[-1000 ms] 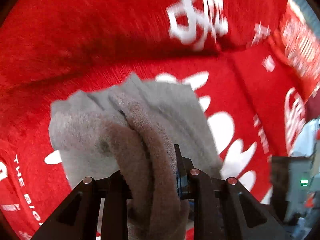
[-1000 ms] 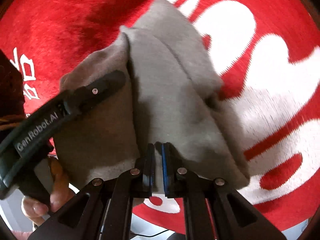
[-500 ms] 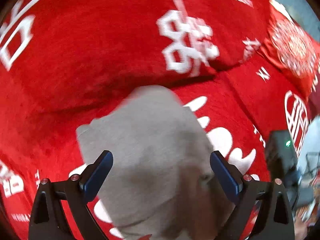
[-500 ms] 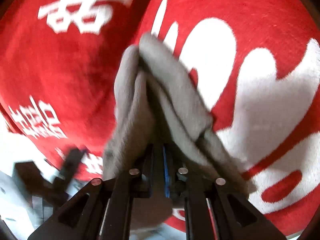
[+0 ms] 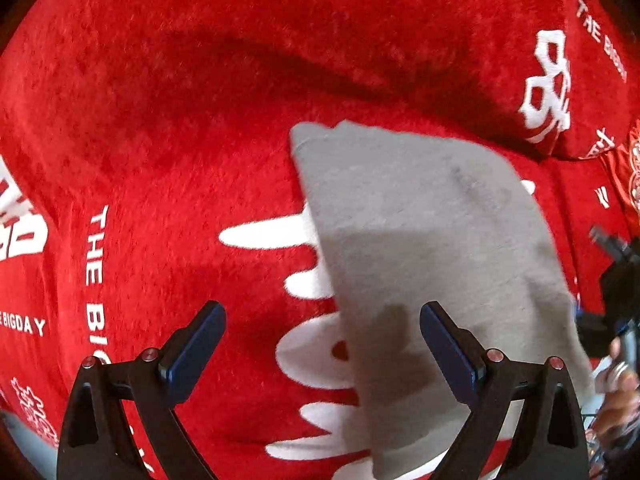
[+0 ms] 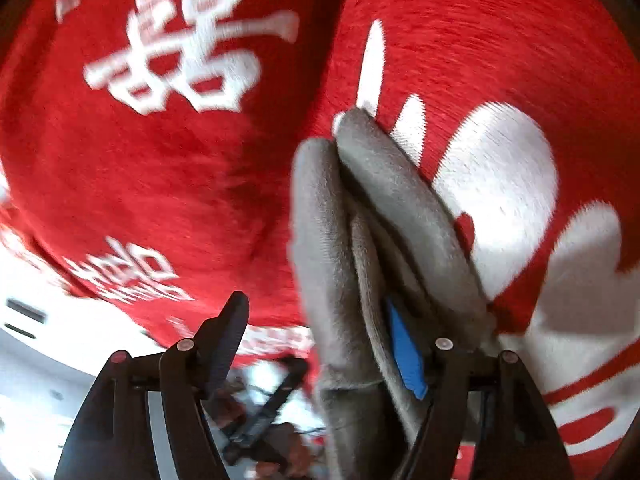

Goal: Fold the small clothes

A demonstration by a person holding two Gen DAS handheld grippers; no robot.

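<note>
Red plush blanket (image 5: 168,128), one, the largest thing in view. White characters and lettering printed on it. It covers the whole surface under the work; what lies beneath it cannot be told. All places below are given against this blanket.

Grey garment (image 5: 420,240), one, small, folded into several layers. In the left wrist view it lies on the blanket over the white splash print, toward the right of the frame. In the right wrist view its stacked edges (image 6: 352,220) stand up close to the camera. Judged light, soft and limp: fleecy knit, no stiffness, will sag from any single pinch. Not slippery, since the nap should hold well on rubber pads. Not fragile. Best taken at a folded edge through all layers at once, or at two corners to keep the stack square. A pinch on the top layer alone would likely peel the fold open.

Left tool (image 5: 322,344), one. Jaws wide, nothing between them; it hangs over the blanket with the garment partly under its right-hand finger.

Right tool (image 6: 320,344), one. Jaws have just been opening and now stand apart. The garment lies between them, against the blue pad (image 6: 406,352) on the right finger; the left finger is clear of the cloth, so no pinch.

A person's hand (image 5: 618,392) shows at the blanket's right edge, blurred.
</note>
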